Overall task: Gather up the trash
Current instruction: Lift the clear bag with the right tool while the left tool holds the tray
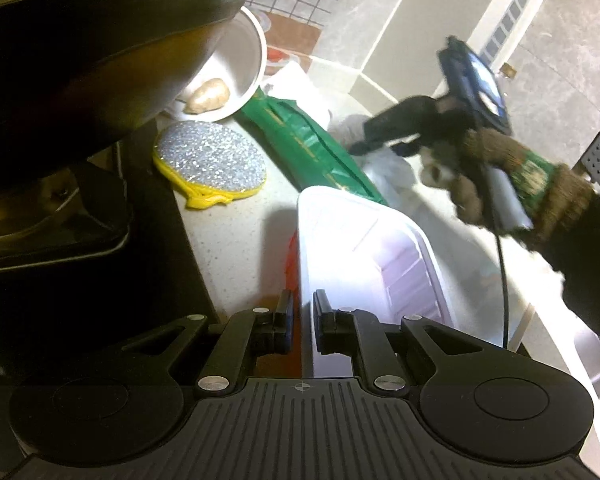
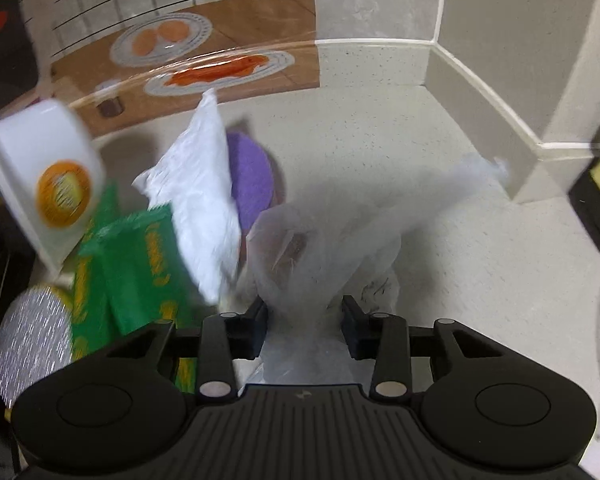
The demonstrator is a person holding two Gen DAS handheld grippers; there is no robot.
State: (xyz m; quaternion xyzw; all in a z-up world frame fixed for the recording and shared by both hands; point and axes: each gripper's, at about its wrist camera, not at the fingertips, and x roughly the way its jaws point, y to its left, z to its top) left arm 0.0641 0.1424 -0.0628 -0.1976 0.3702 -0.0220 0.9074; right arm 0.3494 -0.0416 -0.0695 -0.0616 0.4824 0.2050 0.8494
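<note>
My left gripper (image 1: 302, 316) is shut on the near rim of a white plastic bin (image 1: 372, 240), with the bin wall pinched between its fingers. My right gripper (image 2: 306, 324) is shut on the bunched neck of a clear plastic bag (image 2: 324, 240) on the pale counter. In the left wrist view, a gloved hand (image 1: 500, 176) holds that right gripper (image 1: 360, 146) beyond the bin. Other litter lies left of the bag: a green packet (image 2: 136, 264), a white packet (image 2: 196, 200) and a white paper bowl (image 2: 48, 184) tipped on its side.
A silver scrub pad (image 1: 212, 160) with a yellow edge lies by the black cooktop (image 1: 60, 260). A dark pan (image 1: 80, 40) looms at upper left. A purple round pad (image 2: 252, 176) sits behind the white packet. The wall corner (image 2: 480, 128) stands to the right.
</note>
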